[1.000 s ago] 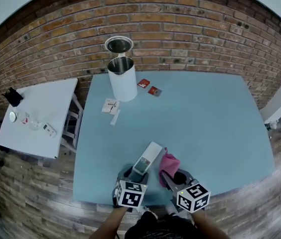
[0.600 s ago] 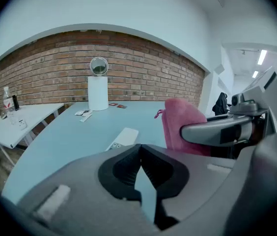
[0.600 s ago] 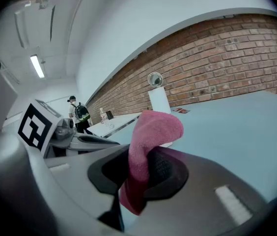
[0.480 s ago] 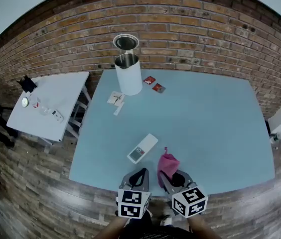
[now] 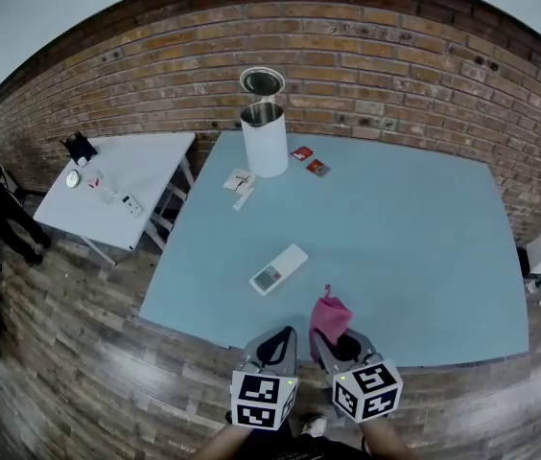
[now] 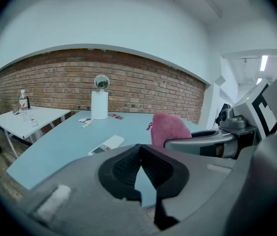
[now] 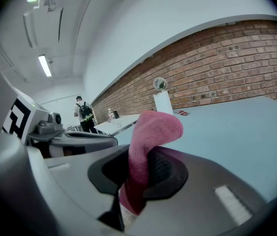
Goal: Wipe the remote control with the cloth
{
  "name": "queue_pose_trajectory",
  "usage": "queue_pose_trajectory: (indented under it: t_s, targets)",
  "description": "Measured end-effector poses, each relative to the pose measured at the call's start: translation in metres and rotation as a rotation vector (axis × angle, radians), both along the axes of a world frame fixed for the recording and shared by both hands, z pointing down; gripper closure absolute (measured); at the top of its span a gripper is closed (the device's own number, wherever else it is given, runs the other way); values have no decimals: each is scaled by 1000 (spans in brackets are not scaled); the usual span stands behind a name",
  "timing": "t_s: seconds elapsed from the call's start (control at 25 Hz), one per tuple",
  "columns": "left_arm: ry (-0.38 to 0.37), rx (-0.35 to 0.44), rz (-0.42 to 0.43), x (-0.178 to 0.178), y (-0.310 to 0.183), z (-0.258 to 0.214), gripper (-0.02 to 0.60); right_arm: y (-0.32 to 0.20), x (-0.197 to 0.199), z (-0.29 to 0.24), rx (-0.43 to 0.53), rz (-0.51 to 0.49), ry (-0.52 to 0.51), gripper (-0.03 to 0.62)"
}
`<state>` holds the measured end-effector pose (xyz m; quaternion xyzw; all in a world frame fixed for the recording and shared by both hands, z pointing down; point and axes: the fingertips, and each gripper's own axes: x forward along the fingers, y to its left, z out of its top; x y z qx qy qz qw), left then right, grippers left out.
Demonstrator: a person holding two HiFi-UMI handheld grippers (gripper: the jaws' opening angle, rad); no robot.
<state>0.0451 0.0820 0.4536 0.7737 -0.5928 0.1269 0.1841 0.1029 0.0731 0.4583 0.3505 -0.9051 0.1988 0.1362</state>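
The white remote control [image 5: 278, 268] lies flat on the light blue table [image 5: 414, 247], display end toward me; it also shows as the remote control [image 6: 106, 144] in the left gripper view. My left gripper [image 5: 278, 339] hovers near the table's front edge, shut and empty, well back from the remote. To its right my right gripper [image 5: 333, 338] is shut on the pink cloth [image 5: 328, 315], which stands up out of the jaws. The cloth [image 7: 148, 146] fills the jaws in the right gripper view.
A white cylinder container [image 5: 265, 139] with its round lid [image 5: 262, 81] stands at the table's back left. Two small red packets [image 5: 310, 160] and paper slips [image 5: 242, 185] lie near it. A white side table [image 5: 122, 190] with small items stands left. A person [image 7: 84, 116] stands far off.
The left gripper let go of the remote, shut empty and drew back toward the front edge. The remote now lies alone on the table. The right gripper also drew back with the cloth.
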Motion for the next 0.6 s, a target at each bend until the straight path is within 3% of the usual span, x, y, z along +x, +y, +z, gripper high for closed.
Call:
queue_pose_trajectory:
  t_s: [0.6]
  targets:
    - [8,10,-6,33,37,-9,583,38,26,-10,13,-6,-30,521]
